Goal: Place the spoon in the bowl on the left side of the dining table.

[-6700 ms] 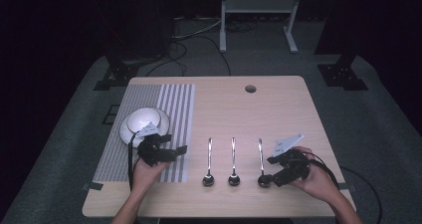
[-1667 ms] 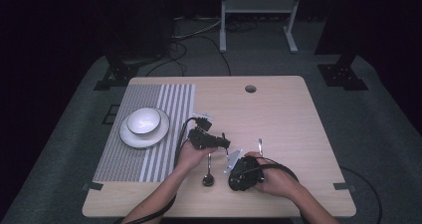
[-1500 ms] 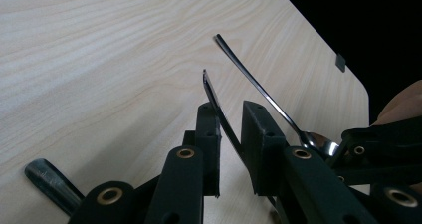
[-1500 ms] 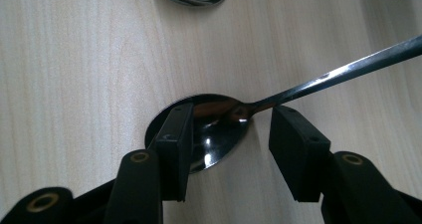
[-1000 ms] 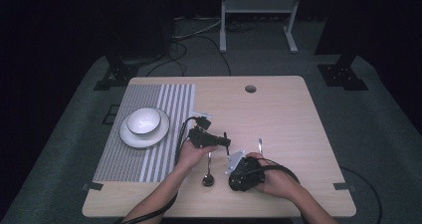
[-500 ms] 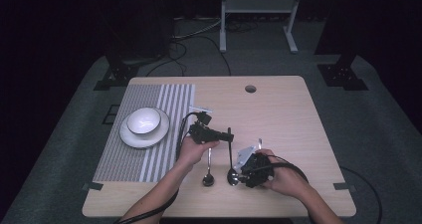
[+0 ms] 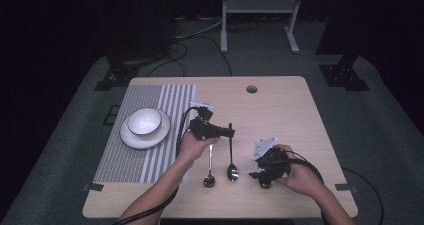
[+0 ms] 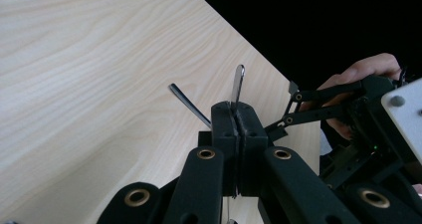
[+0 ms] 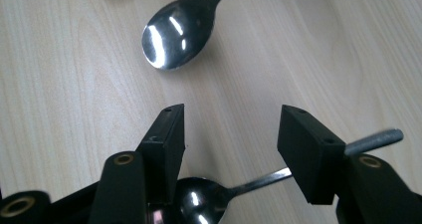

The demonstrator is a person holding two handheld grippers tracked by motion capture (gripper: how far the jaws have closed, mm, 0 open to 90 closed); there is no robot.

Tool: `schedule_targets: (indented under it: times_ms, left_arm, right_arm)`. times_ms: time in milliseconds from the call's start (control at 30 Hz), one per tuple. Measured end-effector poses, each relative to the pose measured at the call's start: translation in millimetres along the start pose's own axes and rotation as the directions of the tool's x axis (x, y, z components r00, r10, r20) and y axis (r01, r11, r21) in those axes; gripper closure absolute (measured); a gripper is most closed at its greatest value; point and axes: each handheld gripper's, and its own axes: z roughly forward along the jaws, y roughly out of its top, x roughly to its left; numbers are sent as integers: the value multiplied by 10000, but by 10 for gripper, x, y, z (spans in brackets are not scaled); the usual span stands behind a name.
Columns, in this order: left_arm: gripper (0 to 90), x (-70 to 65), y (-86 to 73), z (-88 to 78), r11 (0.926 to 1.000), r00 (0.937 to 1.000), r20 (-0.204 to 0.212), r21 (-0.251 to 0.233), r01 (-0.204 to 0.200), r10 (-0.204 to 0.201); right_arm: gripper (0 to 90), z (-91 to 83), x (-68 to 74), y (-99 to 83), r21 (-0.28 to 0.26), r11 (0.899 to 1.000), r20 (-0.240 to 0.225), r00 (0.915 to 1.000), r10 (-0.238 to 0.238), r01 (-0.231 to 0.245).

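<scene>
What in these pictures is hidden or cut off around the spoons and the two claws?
- Left gripper view: the left claw is shut on a thin metal spoon handle; its own body hides the bowl end.
- Right gripper view: the shiny metal spoon under the open right claw is cut off by the bottom edge.
- High view: the right claw covers the rightmost spoon.

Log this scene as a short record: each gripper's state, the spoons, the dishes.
left gripper: shut on middle spoon, clamped by its handle
right gripper: open, jaws have just been opening; third spoon lies between them, not pressed
loose spoon: flat on table, beside the middle one
bowl: on plate, on striped mat
</scene>
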Motion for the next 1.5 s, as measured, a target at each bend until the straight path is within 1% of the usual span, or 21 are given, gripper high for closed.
schedule_targets:
  times_ms: [67, 200, 433, 633, 900, 1167, 1500]
  left_arm:
    - [893, -8, 15, -17, 10000, 10000, -48, -66, -36, 36]
    - [893, -21, 48, -57, 9998, 9996, -176, -46, -210, 210]
    - [893, -39, 98, -120, 9996, 9993, -274, -136, -254, 251]
    - [893, -60, 154, -193, 9988, 9984, -408, -255, -406, 396]
    - [893, -68, 223, -285, 9982, 9964, -662, -256, -545, 527]
    - [893, -70, 268, -352, 9975, 9949, -783, -244, -660, 640]
    - [893, -69, 317, -464, 9968, 9917, -1085, -323, -725, 686]
  right_arm:
    - [415, -20, -19, -22, -69, 9998, -46, 9999, 163, -163]
    - [398, -69, -59, -64, -166, 9989, -100, 9990, 436, -438]
    - [380, -170, -126, -119, -283, 9968, -26, 9972, 750, -751]
    - [372, -235, -186, -185, -387, 9940, -3, 9948, 1021, -1020]
    - [372, -271, -212, -257, -321, 9916, 36, 9920, 1258, -1257]
    - [370, -307, -225, -329, -312, 9886, 110, 9890, 1476, -1472]
    - [365, -336, -243, -417, -339, 9851, 165, 9855, 1691, -1684]
